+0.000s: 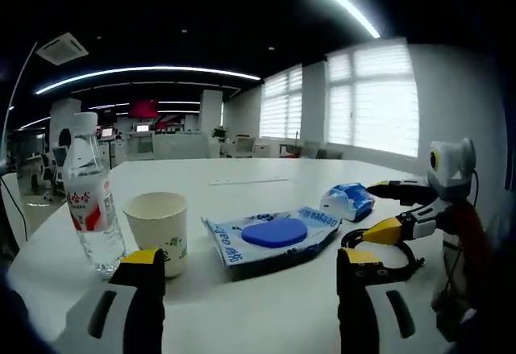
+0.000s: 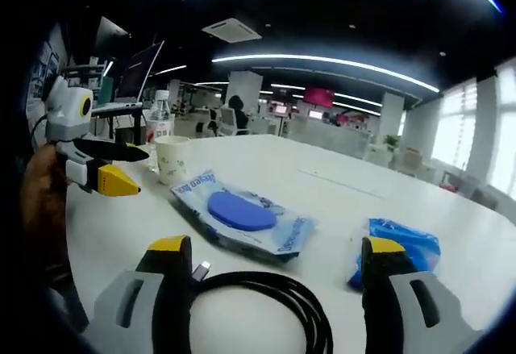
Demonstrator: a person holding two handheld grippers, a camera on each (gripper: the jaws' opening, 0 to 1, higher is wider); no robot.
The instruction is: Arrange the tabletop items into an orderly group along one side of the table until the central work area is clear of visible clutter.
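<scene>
My left hand-held gripper [image 1: 251,277] hovers low over the white counter [image 1: 266,181], jaws apart, nothing in them. Just ahead: water bottle [image 1: 91,197], paper cup [image 1: 157,229] beside it, wipes pack [image 1: 274,237] w/ blue lid, blue packet [image 1: 348,201] further right. My right hand-held gripper [image 2: 270,269] is also spread wide & empty, over a coiled black cable [image 2: 266,306]; blue packet sits by its right jaw.

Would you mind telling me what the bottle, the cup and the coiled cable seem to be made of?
Bottle: clear glossy plastic, probably, since the room shows through it. Cup: matte off-white paper, apparently, with a rolled rim. Cable: black, smooth and slightly shiny, likely a rubber or plastic sheath.
</scene>
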